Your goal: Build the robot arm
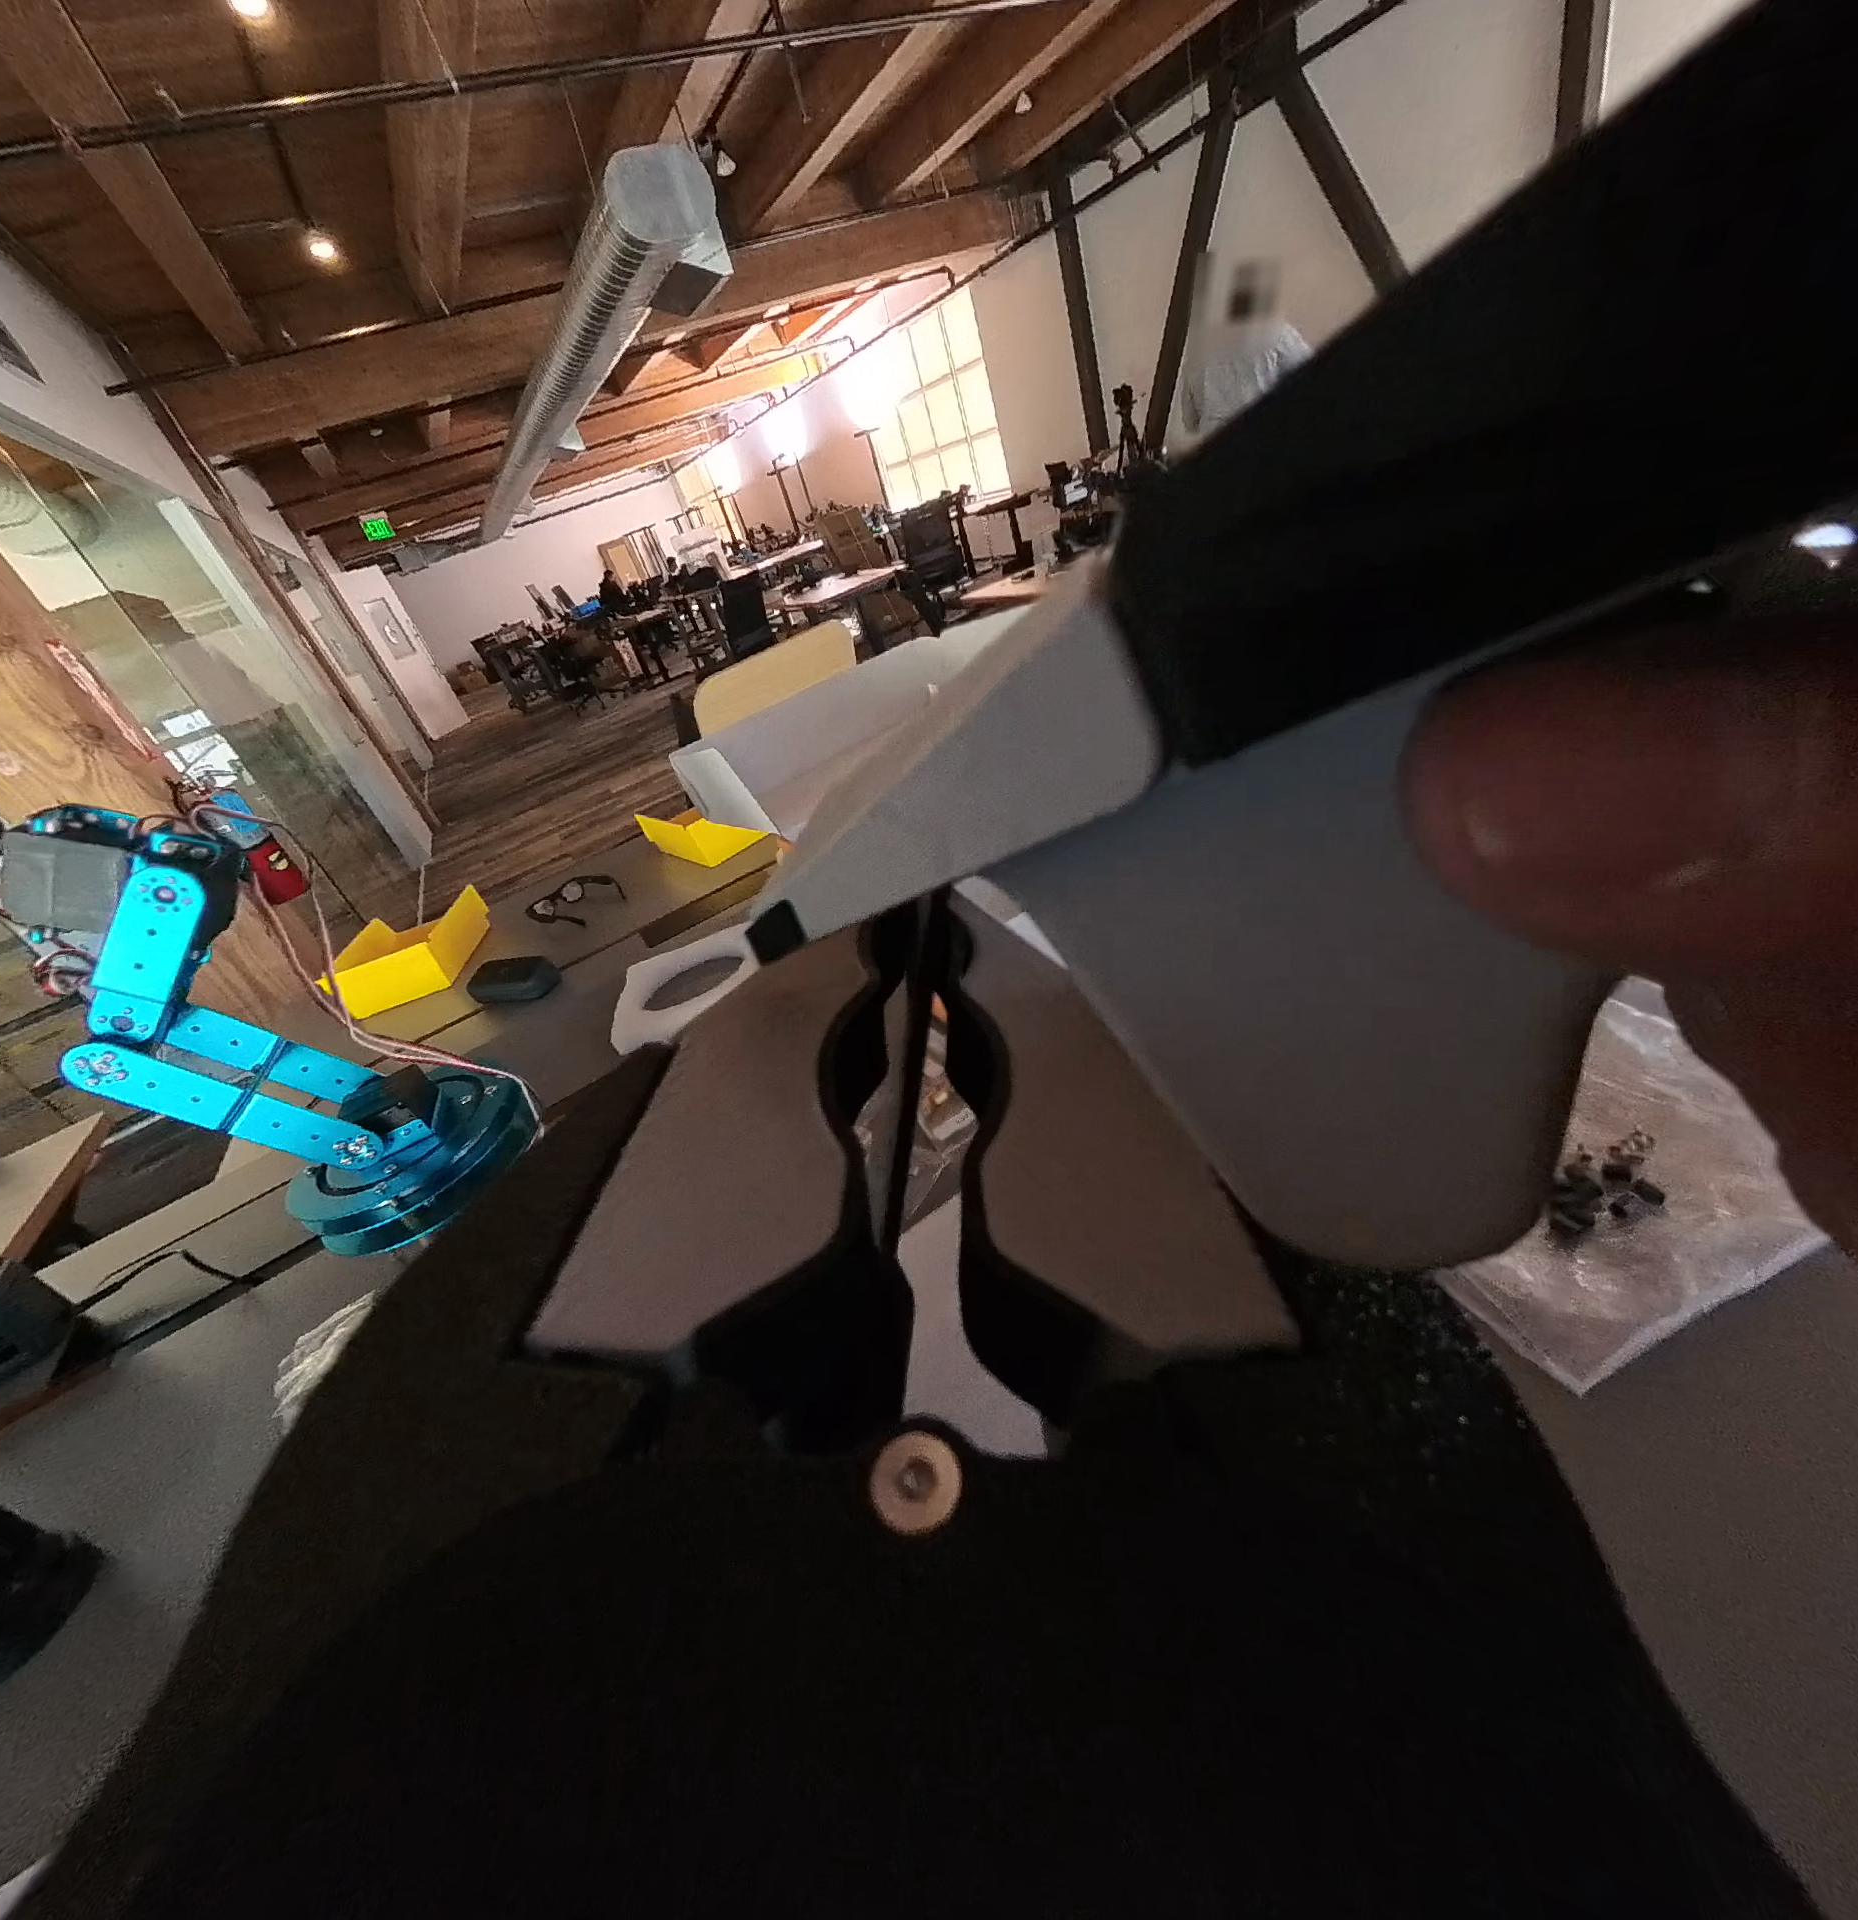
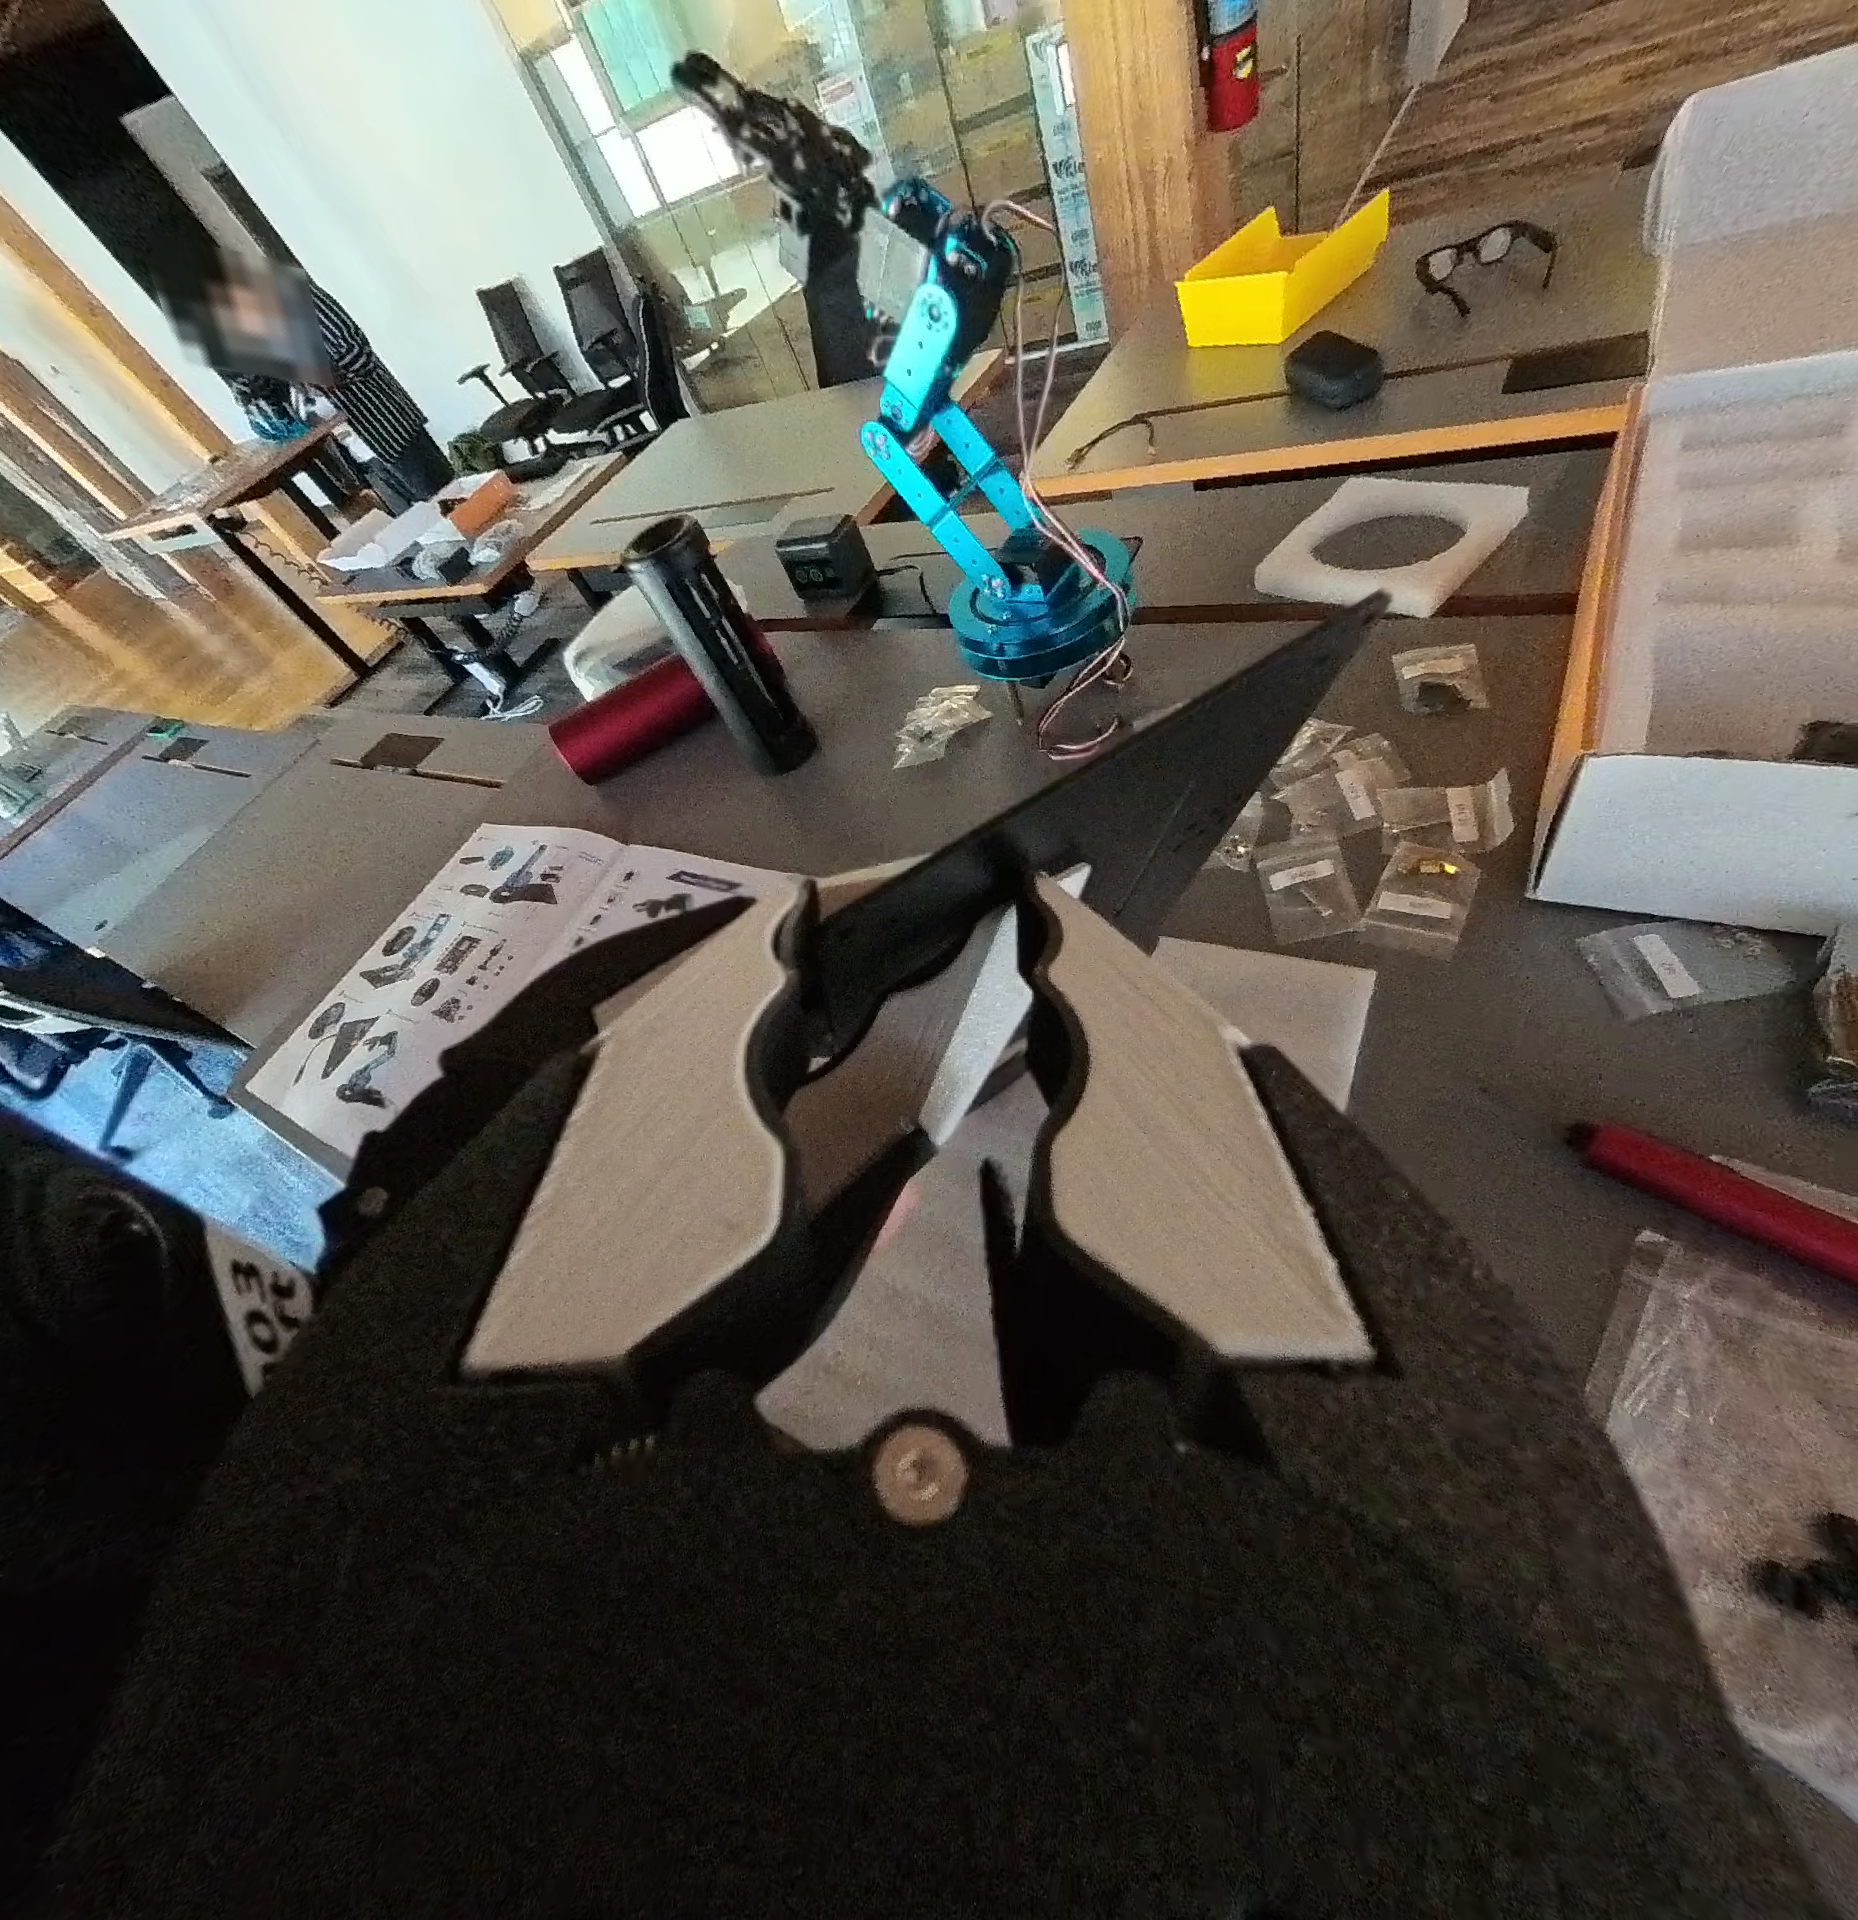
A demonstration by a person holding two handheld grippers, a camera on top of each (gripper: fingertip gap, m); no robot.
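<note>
Timber-ceilinged office beyond, cluttered worktop below; both my tools grip one black plate.
Left view: left fingers (image 1: 909, 935) pinched narrow on the black plate (image 1: 914, 1060), seen edge-on between them, with a thumb (image 1: 1631, 831) just to their right. Right view: right fingers (image 2: 920, 899) closed narrow around the plate (image 2: 1216, 748), which juts ahead towards a blue robot arm (image 2: 956, 457). It looks thin, stiff and slick, so I would hold it flat-on near an edge.

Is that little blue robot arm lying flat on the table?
No, the blue robot arm stands upright on its round base on the table, its jointed links rising above it.
</note>
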